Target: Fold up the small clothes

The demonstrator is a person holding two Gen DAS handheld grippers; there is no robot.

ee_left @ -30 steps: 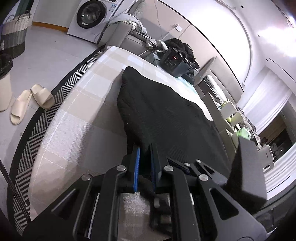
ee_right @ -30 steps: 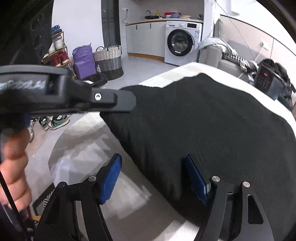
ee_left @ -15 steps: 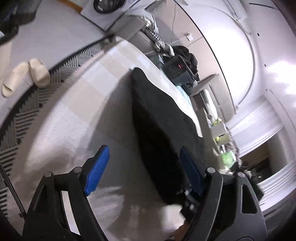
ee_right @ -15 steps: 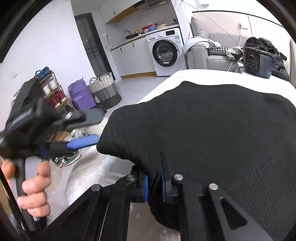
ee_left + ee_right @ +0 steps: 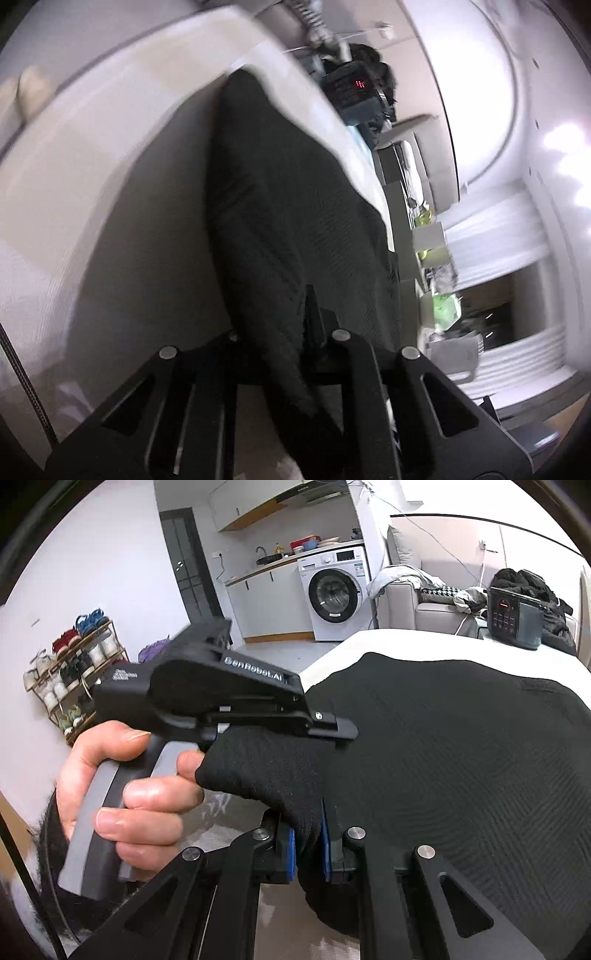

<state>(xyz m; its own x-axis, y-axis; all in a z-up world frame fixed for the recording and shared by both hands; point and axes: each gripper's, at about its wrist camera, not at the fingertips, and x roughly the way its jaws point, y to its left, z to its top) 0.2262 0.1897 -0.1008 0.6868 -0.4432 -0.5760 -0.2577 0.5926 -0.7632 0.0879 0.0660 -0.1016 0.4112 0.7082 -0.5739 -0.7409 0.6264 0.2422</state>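
Black ribbed knit garment [image 5: 443, 760] spread on pale checked counter [image 5: 92, 184], near edge pinched by both grippers: right gripper [image 5: 308, 845] clenched on hem, left gripper [image 5: 291, 332] closing on adjacent corner. Risks: thin bite slipping mid-lift, uneven pull skewing fold.

Washing machine [image 5: 334, 594], shoe rack [image 5: 72, 675], dark cooker [image 5: 515, 618] beyond.

Black knit garment [image 5: 443, 757]: fine ribbed weave, spread flat across the pale desk [image 5: 369, 642]. Near edge lifted and bunched, with one corner [image 5: 258, 760] raised and folded toward the left.
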